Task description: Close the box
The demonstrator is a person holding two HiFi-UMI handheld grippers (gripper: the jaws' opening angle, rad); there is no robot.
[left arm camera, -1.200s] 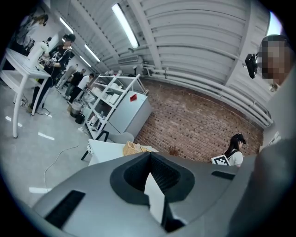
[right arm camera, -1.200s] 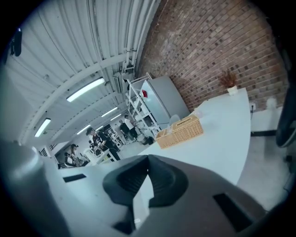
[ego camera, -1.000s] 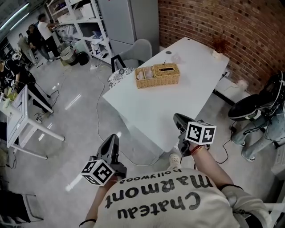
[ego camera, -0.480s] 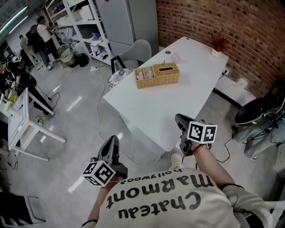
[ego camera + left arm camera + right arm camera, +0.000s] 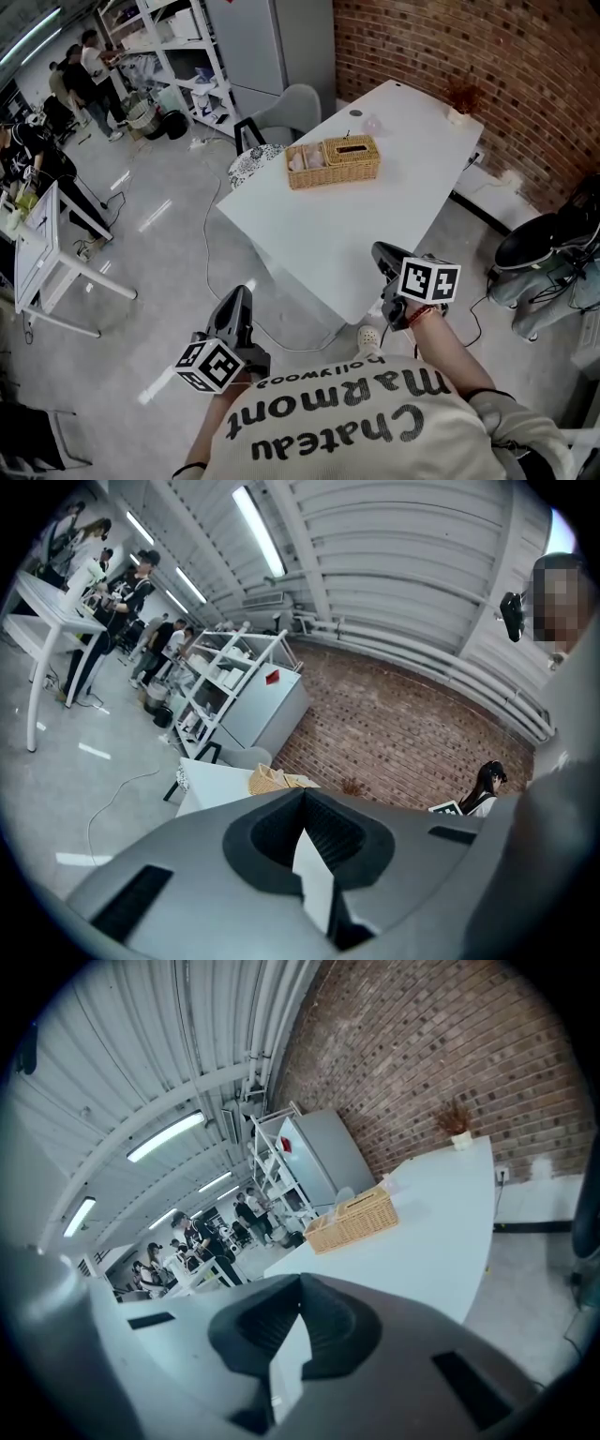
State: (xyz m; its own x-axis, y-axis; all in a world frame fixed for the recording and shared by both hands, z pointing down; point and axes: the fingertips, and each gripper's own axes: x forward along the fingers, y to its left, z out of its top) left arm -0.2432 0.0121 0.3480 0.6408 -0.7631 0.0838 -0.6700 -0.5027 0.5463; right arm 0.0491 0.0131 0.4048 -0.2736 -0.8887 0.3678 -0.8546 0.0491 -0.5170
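A wicker box stands on the far half of the white table; one side is lidded with a slot, the other side is open and shows pale contents. It also shows in the left gripper view, wicker box, and in the right gripper view, wicker box. My left gripper hangs over the floor left of the table's near corner, shut and empty. My right gripper is at the table's near edge, shut and empty. Both are well short of the box.
A grey chair stands behind the table's left side, and a cable trails on the floor. A small pot sits at the table's far corner by the brick wall. A black chair is at the right, a small white table at the left.
Almost nothing: both grippers stay shut and have drifted only a little toward me. The box has not moved.
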